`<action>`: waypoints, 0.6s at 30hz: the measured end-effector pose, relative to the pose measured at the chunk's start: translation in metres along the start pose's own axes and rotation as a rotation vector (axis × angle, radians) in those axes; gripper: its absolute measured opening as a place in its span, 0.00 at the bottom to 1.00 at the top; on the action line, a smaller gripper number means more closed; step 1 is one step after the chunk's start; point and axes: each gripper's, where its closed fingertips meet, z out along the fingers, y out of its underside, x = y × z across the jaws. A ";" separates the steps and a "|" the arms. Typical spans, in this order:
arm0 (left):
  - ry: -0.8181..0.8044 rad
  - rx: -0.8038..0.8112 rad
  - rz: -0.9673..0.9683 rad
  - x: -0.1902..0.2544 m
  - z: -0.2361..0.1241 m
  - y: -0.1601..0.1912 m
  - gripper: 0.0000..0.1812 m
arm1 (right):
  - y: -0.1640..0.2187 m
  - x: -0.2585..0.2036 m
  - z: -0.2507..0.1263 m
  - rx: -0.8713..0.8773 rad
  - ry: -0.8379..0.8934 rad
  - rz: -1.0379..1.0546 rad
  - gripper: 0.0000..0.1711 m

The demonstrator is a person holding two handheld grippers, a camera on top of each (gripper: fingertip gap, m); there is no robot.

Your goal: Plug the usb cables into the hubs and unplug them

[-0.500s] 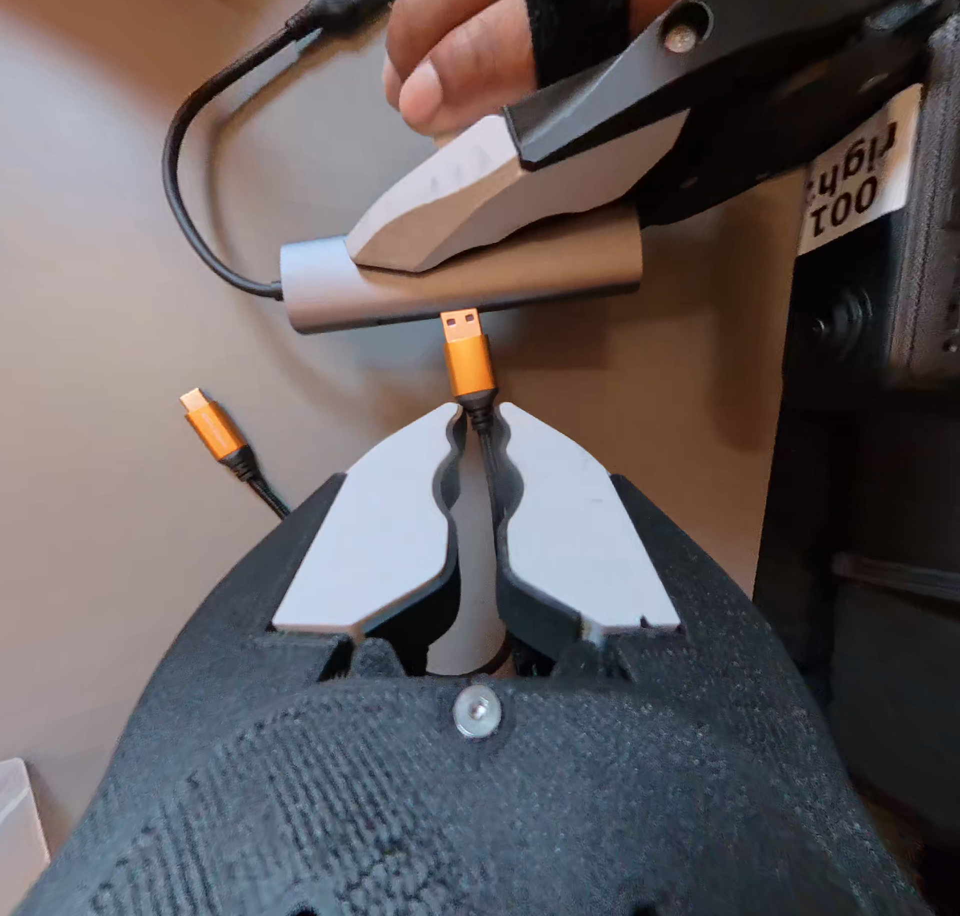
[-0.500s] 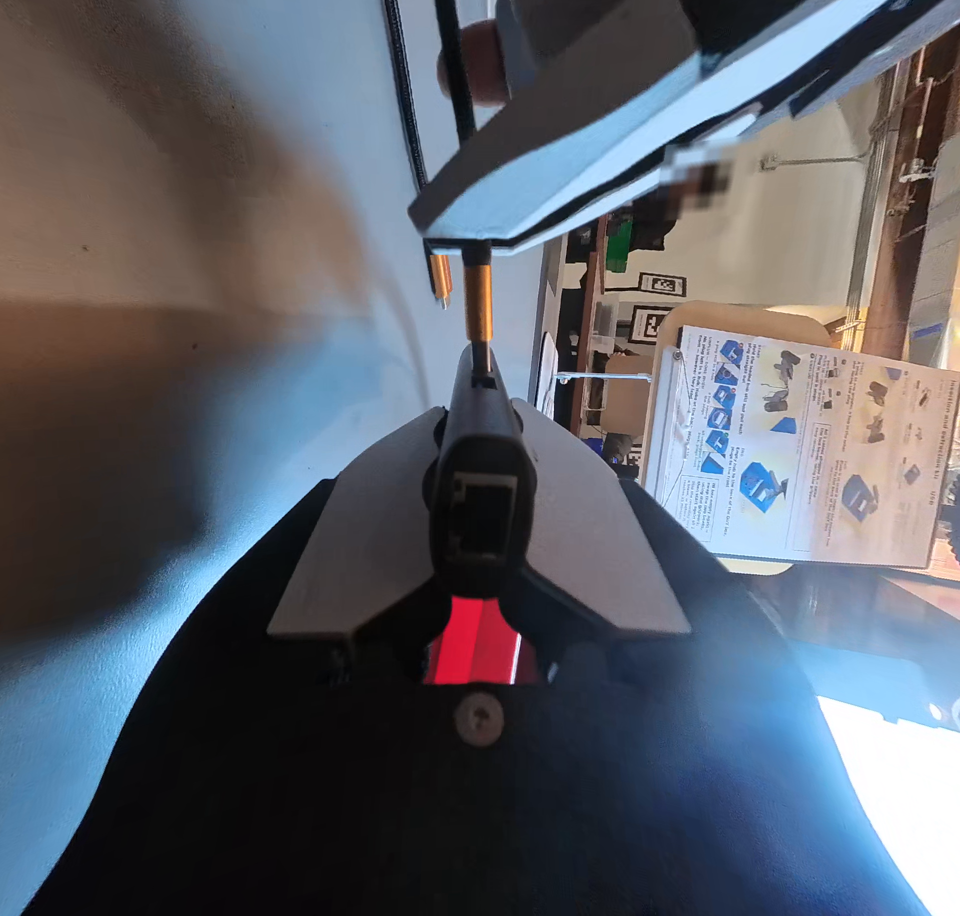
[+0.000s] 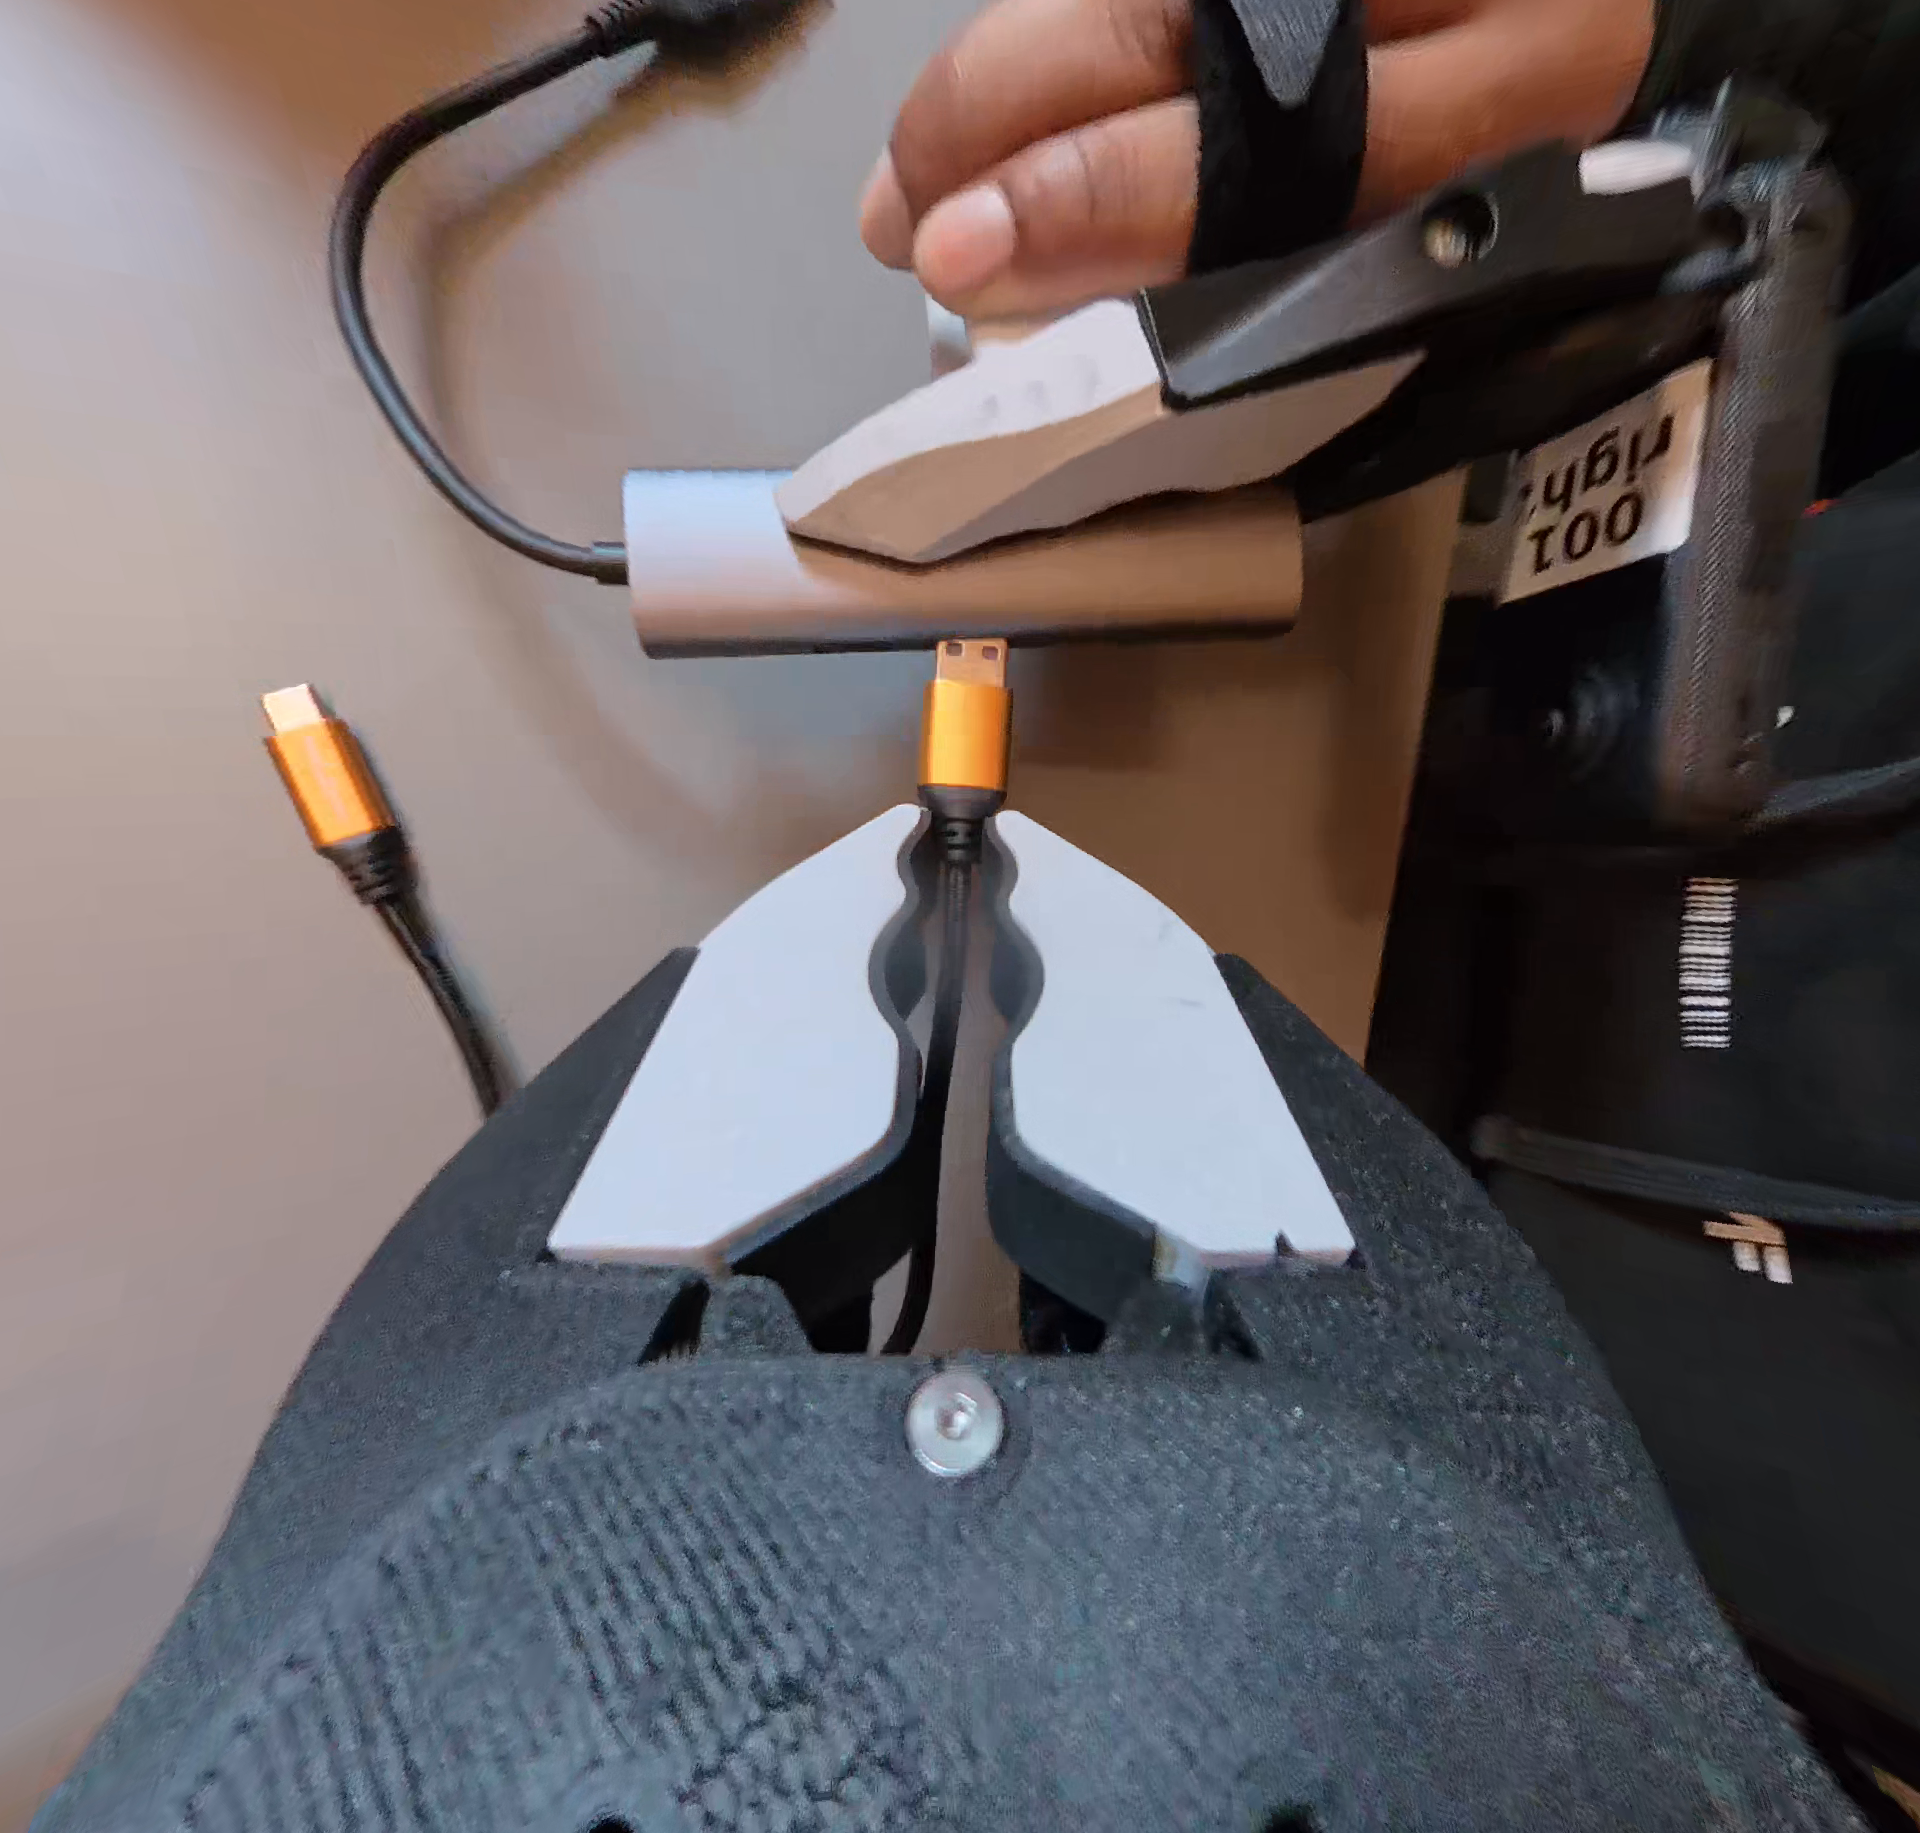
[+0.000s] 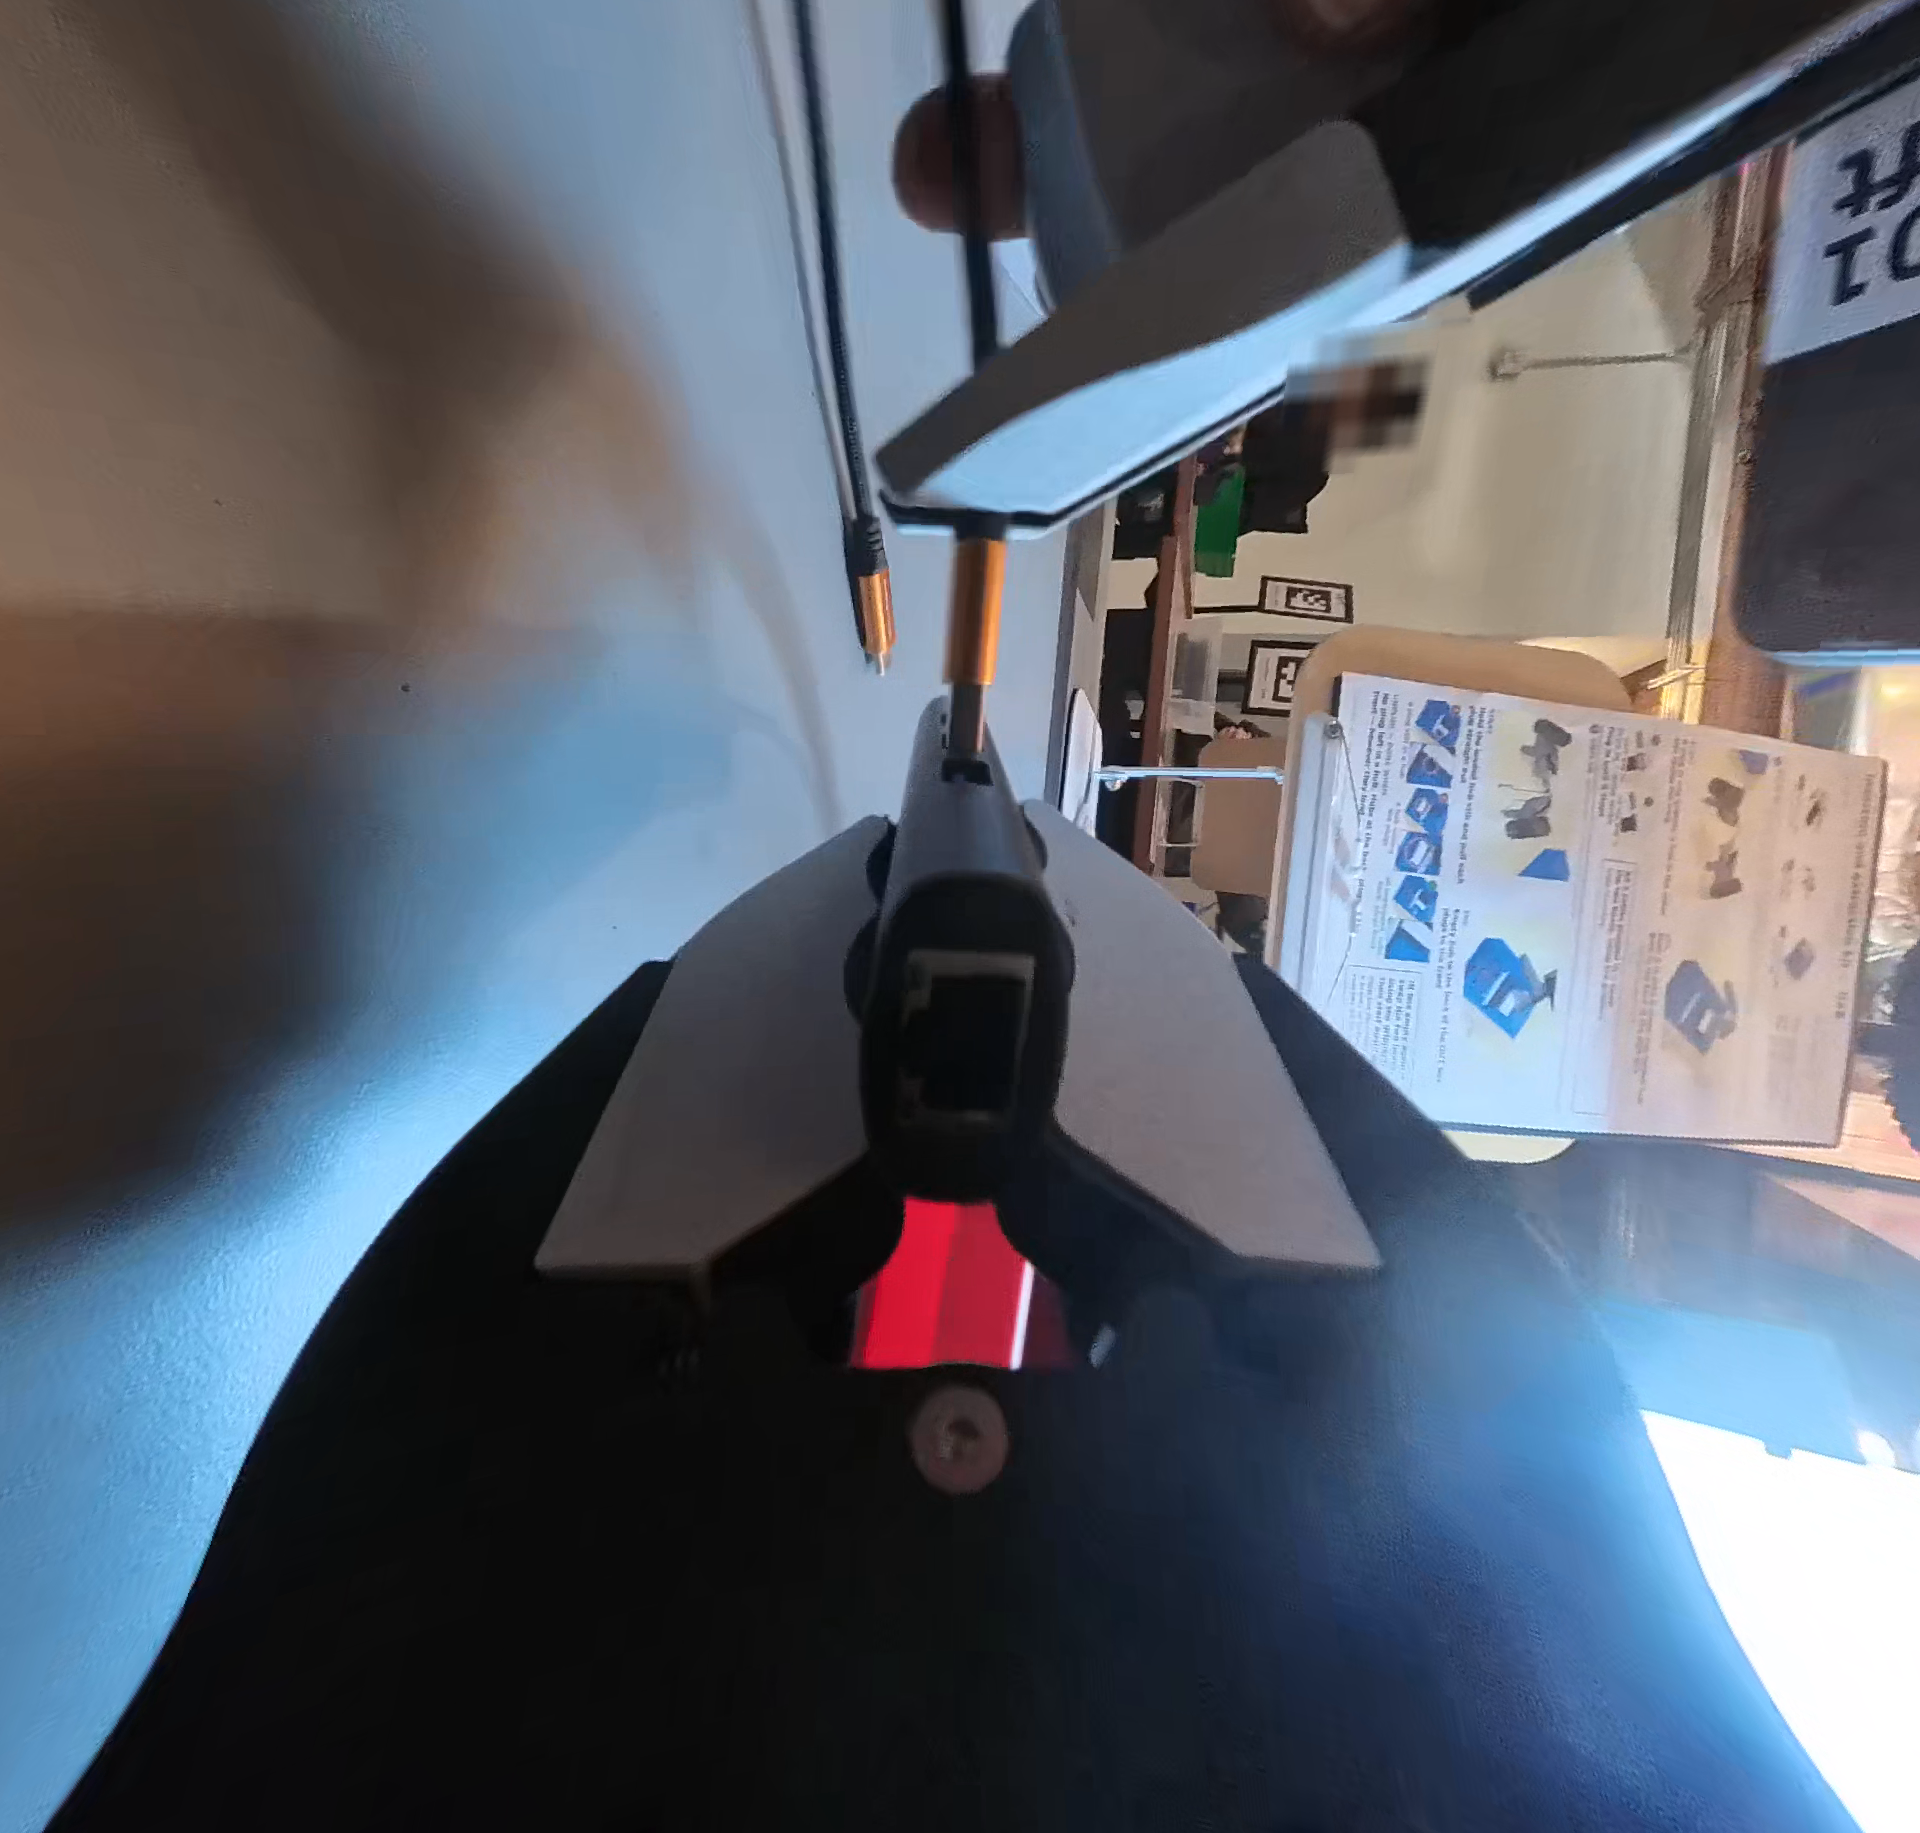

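Left wrist view shows your left claw (image 3: 956, 827) closed on the braided cable just behind the orange USB-A plug (image 3: 966, 723), with the plug's metal tongue right at the long edge of the grey hub (image 3: 727, 578). Your right claw (image 3: 1039, 495) is clamped across the hub's flat faces, holding it up off the bench (image 3: 208, 381), with your hand (image 3: 1122, 121) above it. From here you cannot tell whether the tongue has entered a port or only touches the casing.

To seat it well, keep the plug square to the hub's edge. Because you grip cable rather than shell, the plug can hinge at the strain relief, so push slowly and straight along its axis, and stop if it tilts. Brace the hub firmly so it does not pivot between the pads.

In the right wrist view, the hub (image 4: 961, 952) is seen end-on and the orange plug (image 4: 979, 620) meets it from beyond; use that line to check sideways alignment.

The cable's other orange connector (image 3: 327, 786) lies loose to the left, and the hub's own black lead (image 3: 416, 349) curls away; neither should snag.
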 end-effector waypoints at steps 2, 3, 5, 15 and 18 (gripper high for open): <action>-0.019 -0.011 0.003 0.000 0.002 0.003 0.04 | -0.002 -0.005 0.001 -0.006 -0.014 -0.016 0.09; -0.026 -0.001 0.009 0.003 0.002 0.002 0.04 | -0.002 -0.007 0.002 -0.015 -0.021 0.000 0.09; -0.043 0.021 -0.007 0.002 -0.002 -0.002 0.04 | 0.001 -0.003 0.004 -0.034 -0.010 0.023 0.10; 0.016 0.035 0.020 0.013 0.003 0.003 0.04 | -0.013 -0.003 -0.004 0.062 -0.005 0.025 0.09; 0.027 0.041 0.013 0.014 0.000 0.003 0.04 | -0.016 -0.002 -0.004 0.065 -0.003 0.025 0.09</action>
